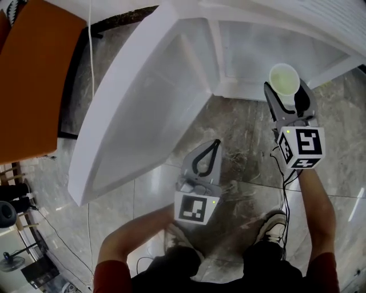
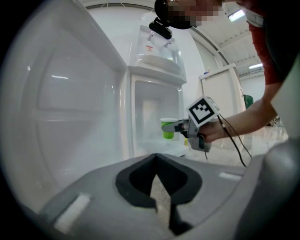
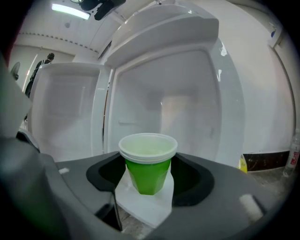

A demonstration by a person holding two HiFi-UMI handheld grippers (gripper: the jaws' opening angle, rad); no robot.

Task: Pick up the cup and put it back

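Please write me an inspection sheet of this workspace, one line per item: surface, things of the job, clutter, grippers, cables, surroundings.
Surface: glossy grey marble floor.
Job's things: green cup with a white rim, upright and apparently empty, held in the air in front of the open white fridge.
Clutter: orange board at the left; dark equipment at the lower left.
Grippers: right gripper is shut on the cup. The left gripper is shut and empty, near the fridge door.
Cables: a black cable hangs from the right gripper; a thin white cord runs beside the orange board.
Surroundings: bright hall with ceiling lights.
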